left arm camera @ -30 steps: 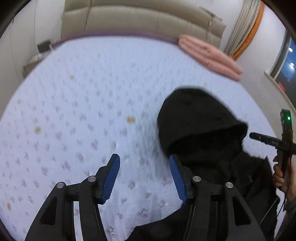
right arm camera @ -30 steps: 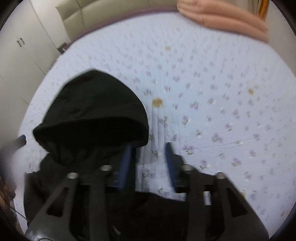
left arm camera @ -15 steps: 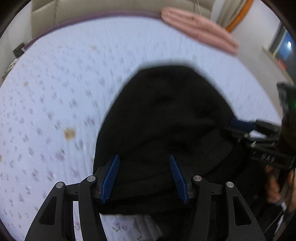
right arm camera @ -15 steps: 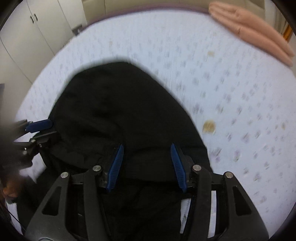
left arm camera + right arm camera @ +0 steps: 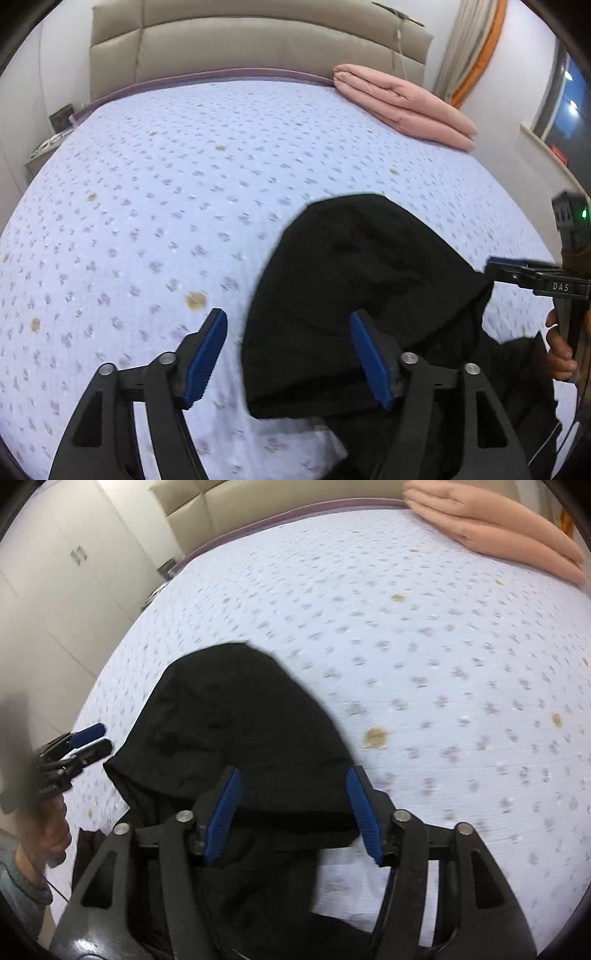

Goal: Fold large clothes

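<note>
Black hoodie [image 5: 354, 295] lay on bed [image 5: 184, 177], hood pointing toward headboard, body trailing back under both tools; left gripper [image 5: 288, 354] over hood's left edge, right gripper [image 5: 293, 812] over its right edge; both had just been spreading, pinching nothing; neither clearly nearer.

- A hooded garment [image 5: 362, 295] is spread on the near part of the bed [image 5: 166, 206], its hood toward the headboard [image 5: 258, 40].
- A folded blanket [image 5: 402, 105] is laid at the bed's far right corner, well apart from the garment.
- A nightstand [image 5: 51, 142] is placed left of the bed.
</note>
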